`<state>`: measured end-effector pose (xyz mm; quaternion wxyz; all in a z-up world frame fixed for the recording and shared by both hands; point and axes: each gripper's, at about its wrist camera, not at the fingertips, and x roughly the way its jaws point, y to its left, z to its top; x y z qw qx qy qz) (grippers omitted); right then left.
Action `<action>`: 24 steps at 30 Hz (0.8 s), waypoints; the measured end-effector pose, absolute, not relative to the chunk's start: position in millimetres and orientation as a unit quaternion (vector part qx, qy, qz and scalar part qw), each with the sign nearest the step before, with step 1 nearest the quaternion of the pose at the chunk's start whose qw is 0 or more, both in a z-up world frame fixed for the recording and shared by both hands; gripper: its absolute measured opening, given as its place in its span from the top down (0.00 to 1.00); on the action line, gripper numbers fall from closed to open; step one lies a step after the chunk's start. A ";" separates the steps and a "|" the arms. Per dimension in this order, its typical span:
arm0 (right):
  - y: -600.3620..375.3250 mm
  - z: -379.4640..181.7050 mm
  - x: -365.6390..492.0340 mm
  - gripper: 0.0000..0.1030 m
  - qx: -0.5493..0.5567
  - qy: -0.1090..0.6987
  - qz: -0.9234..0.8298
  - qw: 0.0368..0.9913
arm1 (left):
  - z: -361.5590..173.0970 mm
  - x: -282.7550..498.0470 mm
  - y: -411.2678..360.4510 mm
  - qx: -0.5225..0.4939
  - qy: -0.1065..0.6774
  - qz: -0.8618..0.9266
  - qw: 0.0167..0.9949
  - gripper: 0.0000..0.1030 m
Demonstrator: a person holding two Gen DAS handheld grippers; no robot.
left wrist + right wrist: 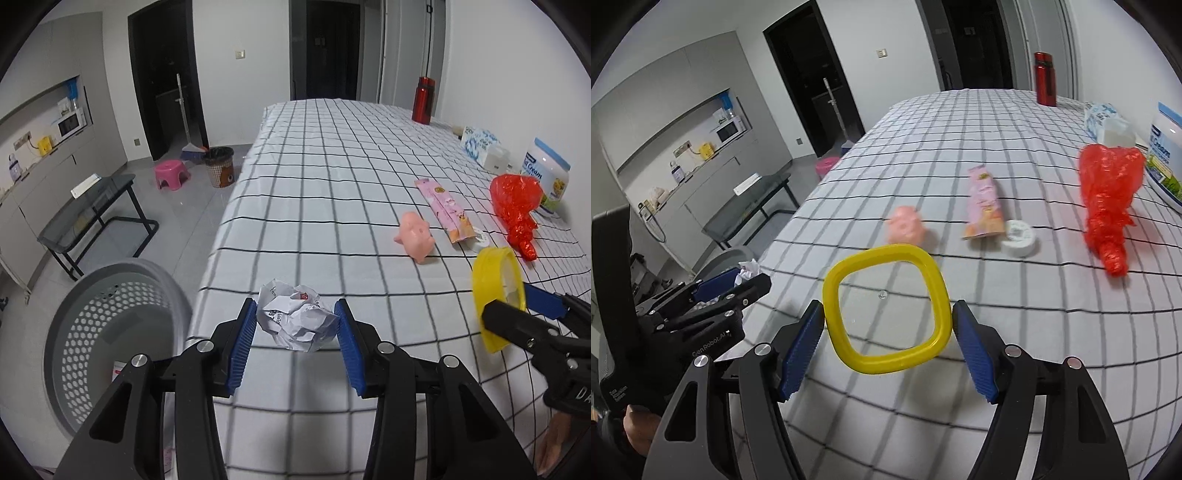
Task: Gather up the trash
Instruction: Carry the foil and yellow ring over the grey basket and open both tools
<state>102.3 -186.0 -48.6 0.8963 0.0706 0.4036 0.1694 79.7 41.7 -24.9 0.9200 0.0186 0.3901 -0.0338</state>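
Note:
My left gripper (297, 328) is shut on a crumpled white paper ball (293, 319) and holds it over the table's near left corner. A grey perforated bin (107, 332) stands on the floor just to its left. My right gripper (888, 332) is shut on a yellow-rimmed clear lid (886, 310) and holds it above the checked tablecloth (960, 129). The lid also shows in the left wrist view (496, 295). On the table lie a pink wrapper (984, 201), a red plastic bag (1108, 206), a small white cap (1019, 242) and a pink pig toy (907, 229).
A red bottle (423, 99), a tissue pack (478, 142) and a white cream jar (546, 177) stand along the right edge. On the floor are a pink stool (171, 173), a dark wastebasket (219, 166) and a glass side table (92, 210).

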 end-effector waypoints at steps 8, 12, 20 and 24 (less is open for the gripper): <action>-114.1 -47.0 94.6 0.33 0.048 0.412 0.213 0.885 | -25.3 58.5 102.4 0.005 0.381 -0.006 0.924 0.58; -76.9 -48.2 96.7 0.33 0.039 0.416 0.237 0.877 | -27.7 51.1 136.9 -0.001 0.382 0.016 0.924 0.58; -0.6 -46.9 102.2 0.33 0.008 0.421 0.287 0.861 | -29.9 41.8 203.6 -0.015 0.382 0.063 0.922 0.58; 33.3 -46.5 107.4 0.33 -0.010 0.422 0.305 0.853 | -34.4 40.9 231.4 -0.026 0.386 0.084 0.918 0.58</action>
